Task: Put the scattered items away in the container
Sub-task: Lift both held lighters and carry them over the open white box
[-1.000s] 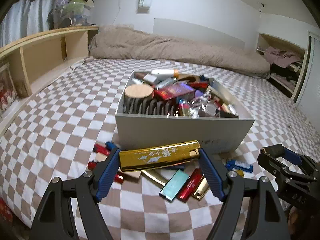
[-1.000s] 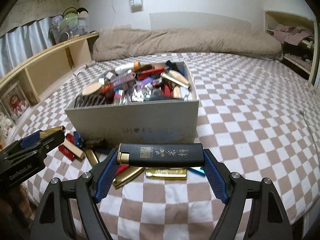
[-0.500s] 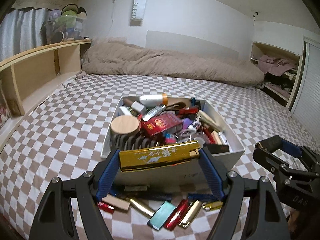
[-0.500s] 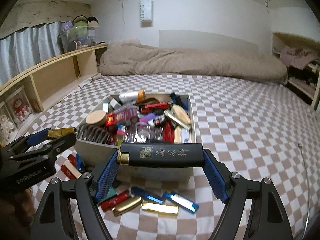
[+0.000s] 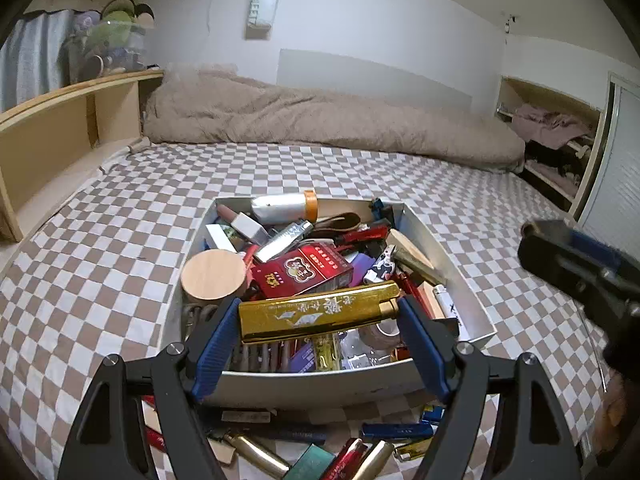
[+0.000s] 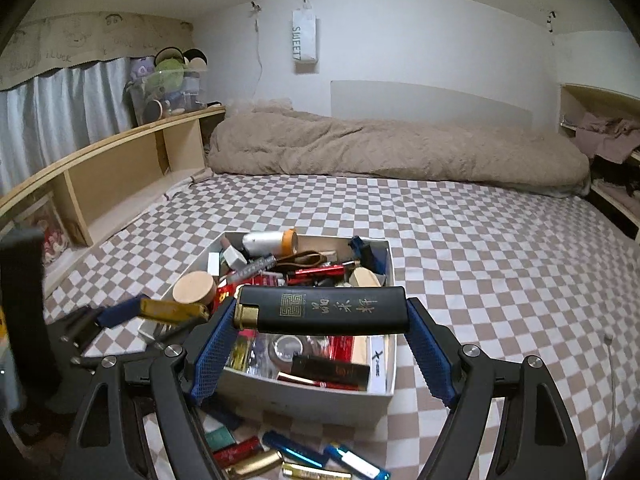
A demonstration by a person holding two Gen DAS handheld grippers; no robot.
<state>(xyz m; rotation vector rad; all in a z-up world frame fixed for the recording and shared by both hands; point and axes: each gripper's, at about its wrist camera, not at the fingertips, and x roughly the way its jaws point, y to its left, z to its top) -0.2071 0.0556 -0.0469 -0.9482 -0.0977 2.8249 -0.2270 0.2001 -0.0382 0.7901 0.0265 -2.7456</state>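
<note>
- left gripper (image 5: 320, 316) pinches a gold lighter (image 5: 318, 311) crosswise above the container (image 5: 472, 308)
- right gripper (image 6: 322, 314) pinches a black lighter (image 6: 324, 307) over it

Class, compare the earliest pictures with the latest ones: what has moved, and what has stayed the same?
Both grippers rose and advanced from above the scattered lighters to over the grey box. The left gripper stays clamped on the long gold lighter, the right gripper on the long black lighter. Nothing was released; box and loose lighters unmoved.
</note>
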